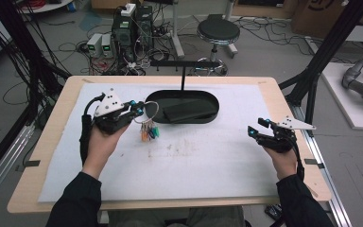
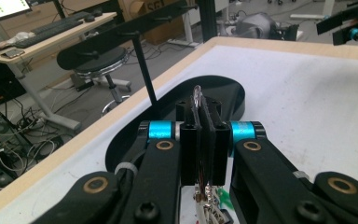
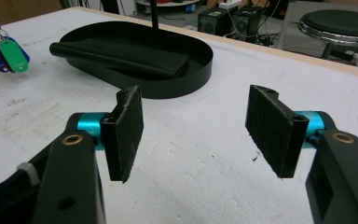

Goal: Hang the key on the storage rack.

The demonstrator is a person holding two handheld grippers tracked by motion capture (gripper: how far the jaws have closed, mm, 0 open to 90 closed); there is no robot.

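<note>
Keys on a wire ring [image 1: 150, 109] hang from the left tongs [image 1: 139, 111], whose pads are pressed flat together on the ring. In the left gripper view the thin metal loop [image 2: 197, 95] sticks up from between the two closed pads, and a few key heads and a scrap of green tag [image 2: 223, 195] dangle below them. In the high view the bunch of coloured tags [image 1: 149, 131] hangs clear of the white sheet [image 1: 194, 156] that covers the surface [image 1: 47, 142], just in front of the left end of the black oval tray [image 1: 212, 99]. The ring itself lies against that end of the tray's rim as seen from above; whether it touches it I cannot tell.

The tray sits at the far middle of the surface and holds a flat black folded piece [image 1: 189, 111]. A thin black post with a crossbar [image 1: 183, 71] rises from behind the tray.

The right tongs [image 1: 257, 128] rest low at the right side of the surface, well apart from the keys and the tray, pointing left. In the right gripper view its two pads [image 3: 128, 130] stand wide apart with nothing between them, bare white sheet showing through the gap. That view also shows the tray [image 3: 200, 70] ahead and the green, blue and yellow tags [image 3: 4, 53] at the upper left.
</note>
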